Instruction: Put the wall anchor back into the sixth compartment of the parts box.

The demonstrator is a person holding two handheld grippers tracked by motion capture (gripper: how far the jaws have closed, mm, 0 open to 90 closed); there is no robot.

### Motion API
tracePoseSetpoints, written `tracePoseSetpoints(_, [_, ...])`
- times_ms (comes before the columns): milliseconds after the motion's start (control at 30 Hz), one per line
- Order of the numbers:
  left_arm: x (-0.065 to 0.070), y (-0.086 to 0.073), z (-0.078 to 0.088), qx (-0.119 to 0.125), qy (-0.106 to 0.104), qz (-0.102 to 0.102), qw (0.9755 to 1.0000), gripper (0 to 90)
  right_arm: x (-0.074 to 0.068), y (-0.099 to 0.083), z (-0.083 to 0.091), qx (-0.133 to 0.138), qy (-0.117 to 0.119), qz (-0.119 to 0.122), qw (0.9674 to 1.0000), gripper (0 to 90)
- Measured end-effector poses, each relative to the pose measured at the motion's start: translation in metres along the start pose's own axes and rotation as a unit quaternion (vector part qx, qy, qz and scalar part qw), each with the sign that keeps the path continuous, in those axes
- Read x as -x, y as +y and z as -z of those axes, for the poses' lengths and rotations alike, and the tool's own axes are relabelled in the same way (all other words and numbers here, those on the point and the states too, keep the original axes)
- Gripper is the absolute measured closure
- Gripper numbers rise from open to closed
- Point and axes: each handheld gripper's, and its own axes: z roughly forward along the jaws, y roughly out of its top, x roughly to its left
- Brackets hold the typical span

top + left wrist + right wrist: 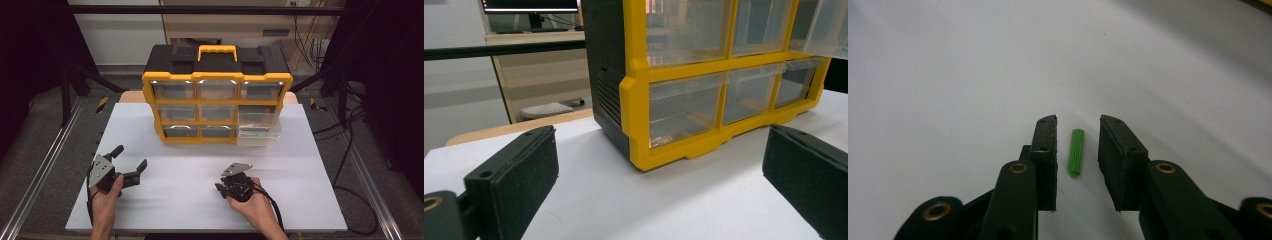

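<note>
High view: two hand-held grippers are seen on a white tabletop (165, 200) before a yellow-and-black plastic drawer organiser (216, 95).

At the left, the left gripper (131, 164) is held with its jaws spread wide and nothing between them; the organiser's clear drawers are seen ahead of it. At the right, the right gripper (1077, 145) is pointed down at a small green ribbed plastic wall plug (1076, 152), which is laid flat on the table between the narrowed jaws, lengthwise along them. A gap is left on each side, so the pads are not yet pressed on it.
</note>
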Motion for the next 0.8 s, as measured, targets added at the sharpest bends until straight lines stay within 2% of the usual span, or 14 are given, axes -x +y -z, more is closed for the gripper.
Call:
tracePoseSetpoints(467, [-0.0008, -0.0001, -0.0005, 0.001, 0.000, 0.002, 1.0000, 1.2, -0.0023, -0.0014, -0.0087, -0.005, -0.007, 0.011, 0.9999, 80.7])
tracePoseSetpoints(567, [-0.0006, -0.0002, -0.0007, 0.000, -0.001, 0.002, 1.0000, 1.2, -0.0029, -0.0022, -0.0087, -0.002, -0.008, 0.014, 0.9999, 83.9])
tracePoseSetpoints(800, [-0.0001, -0.0005, -0.0009, -0.001, -0.003, 0.002, 1.0000, 1.3, -0.0009, -0.0041, -0.0080, 0.012, -0.002, 0.012, 0.9999, 84.3])
